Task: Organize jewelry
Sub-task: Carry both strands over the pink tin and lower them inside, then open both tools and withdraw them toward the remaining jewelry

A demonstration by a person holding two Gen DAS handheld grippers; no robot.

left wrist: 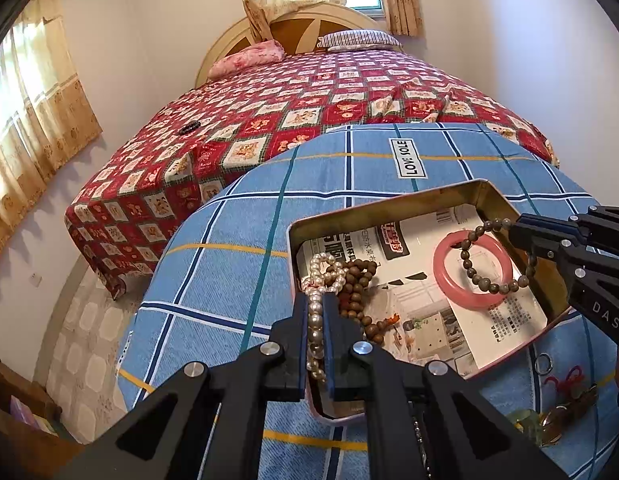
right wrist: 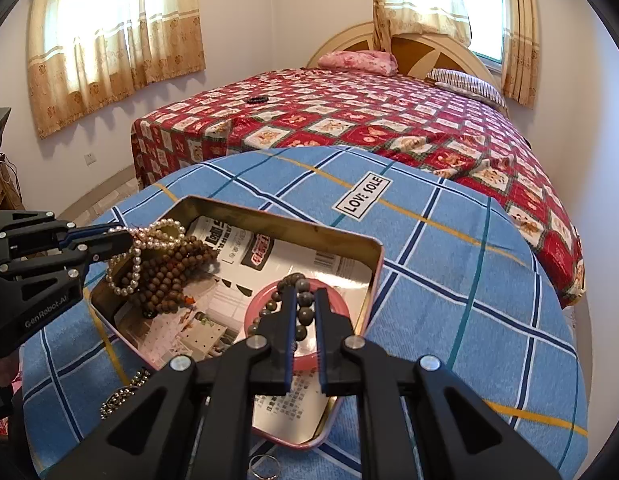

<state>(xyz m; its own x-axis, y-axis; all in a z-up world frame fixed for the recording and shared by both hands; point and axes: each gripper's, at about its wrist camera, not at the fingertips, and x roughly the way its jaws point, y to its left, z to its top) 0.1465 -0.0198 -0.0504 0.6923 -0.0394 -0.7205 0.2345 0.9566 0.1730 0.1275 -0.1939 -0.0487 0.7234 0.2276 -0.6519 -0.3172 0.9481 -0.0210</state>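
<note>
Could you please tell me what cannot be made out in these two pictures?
- Items right of the tin, left wrist view: cut off by the right claw and the picture's edge.
- Chain beside the tin, right wrist view: partly hidden behind that claw's arm.
- Dark object on the bed: too small to identify.

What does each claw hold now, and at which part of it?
The left claw is shut on the pearl strand, along one side. The right claw is shut on the dark bead bracelet, at a few beads of its loop.
</note>
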